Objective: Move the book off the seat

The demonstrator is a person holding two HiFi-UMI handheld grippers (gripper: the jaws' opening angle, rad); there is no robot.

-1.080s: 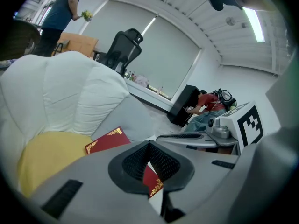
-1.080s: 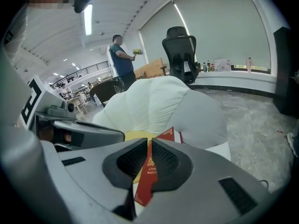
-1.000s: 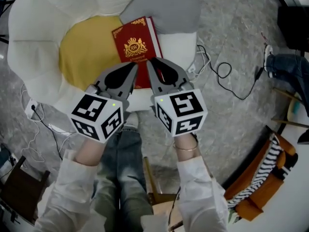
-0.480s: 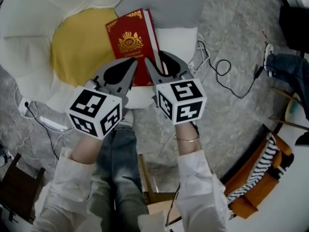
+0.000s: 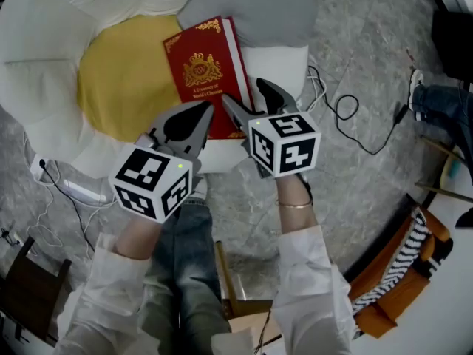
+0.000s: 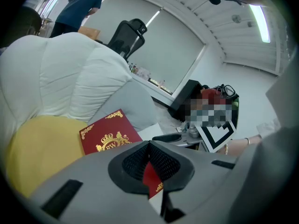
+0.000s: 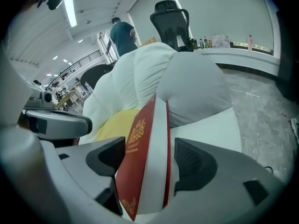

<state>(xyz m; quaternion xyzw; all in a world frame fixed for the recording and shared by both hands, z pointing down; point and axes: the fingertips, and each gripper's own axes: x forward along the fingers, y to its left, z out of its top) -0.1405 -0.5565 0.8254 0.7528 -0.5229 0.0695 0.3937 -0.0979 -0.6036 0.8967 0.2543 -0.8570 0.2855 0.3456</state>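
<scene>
While the left gripper hangs beside with jaws pressed together, the right gripper has just spread its jaws, the book on the seat between them; closing on it looks next.

place: open office | cues: swivel office chair, ceiling strip lights, floor cables
</scene>
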